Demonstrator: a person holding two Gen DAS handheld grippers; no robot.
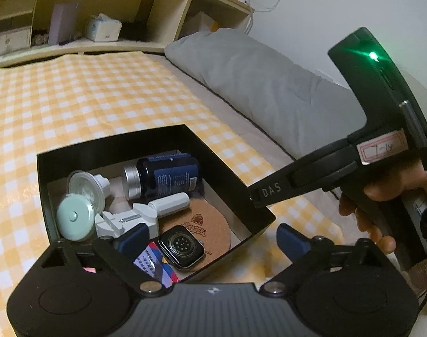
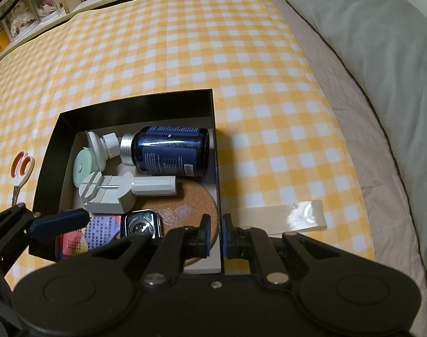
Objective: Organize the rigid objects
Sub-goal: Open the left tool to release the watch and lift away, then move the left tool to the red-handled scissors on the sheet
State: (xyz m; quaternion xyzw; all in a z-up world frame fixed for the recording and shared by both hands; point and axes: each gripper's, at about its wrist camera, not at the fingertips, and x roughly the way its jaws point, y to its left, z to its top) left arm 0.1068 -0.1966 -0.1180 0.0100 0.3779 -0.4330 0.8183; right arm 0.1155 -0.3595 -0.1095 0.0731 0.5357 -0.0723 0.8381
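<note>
Gripping box (image 2: 217,151) wall: right gripper (image 2: 215,231) clamped | left gripper (image 1: 210,237) spread wide, empty, over smartwatch (image 1: 181,247)

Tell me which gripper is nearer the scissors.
Left. The left gripper hangs open over the box's scissors side; the right gripper is shut on the opposite wall.

I see a bed (image 2: 362,129) spread with a yellow-checked cloth (image 2: 168,56). Directly on the cloth lie a black box (image 2: 53,151), orange-handled scissors (image 2: 20,171) just left of it, and a strip of tape (image 2: 283,216) to its right.
</note>
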